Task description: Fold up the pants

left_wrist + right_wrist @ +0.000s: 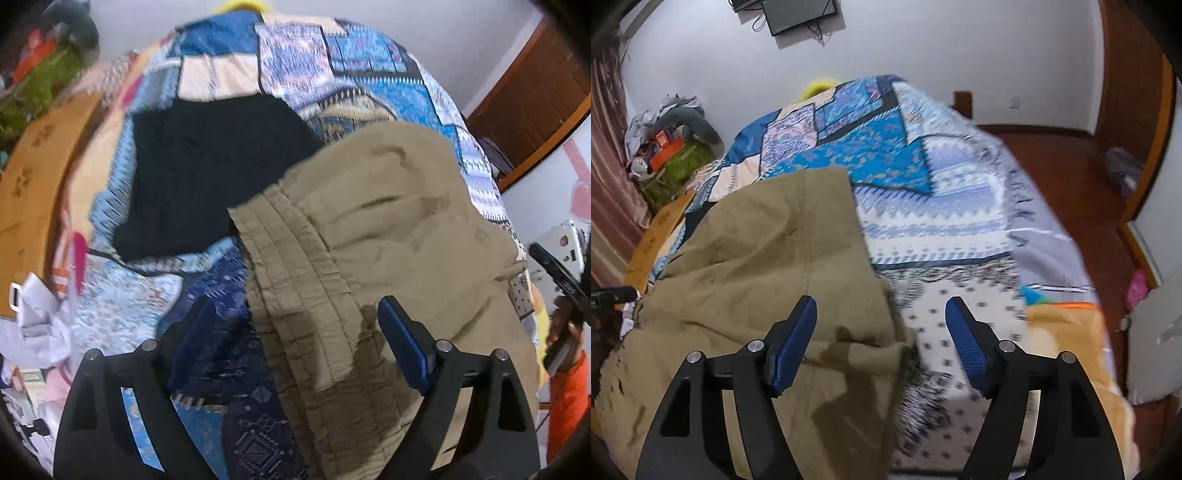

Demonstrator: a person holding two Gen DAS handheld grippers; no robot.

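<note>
Khaki pants (388, 236) lie on a bed with a blue patchwork quilt (295, 66). Their ribbed elastic waistband (295, 280) runs toward me between my left fingers. My left gripper (295, 332) is open and hovers just above the waistband, holding nothing. In the right wrist view the pants (768, 251) fill the lower left, their right edge under my hand. My right gripper (881, 332) is open and empty above that edge and the quilt (942, 229).
A folded black garment (207, 173) lies on the quilt left of the pants. A cardboard box (33, 184) and clutter stand at the bed's left. The wooden floor (1071, 192) and a door (1134, 92) are to the right. A monitor (798, 13) hangs on the wall.
</note>
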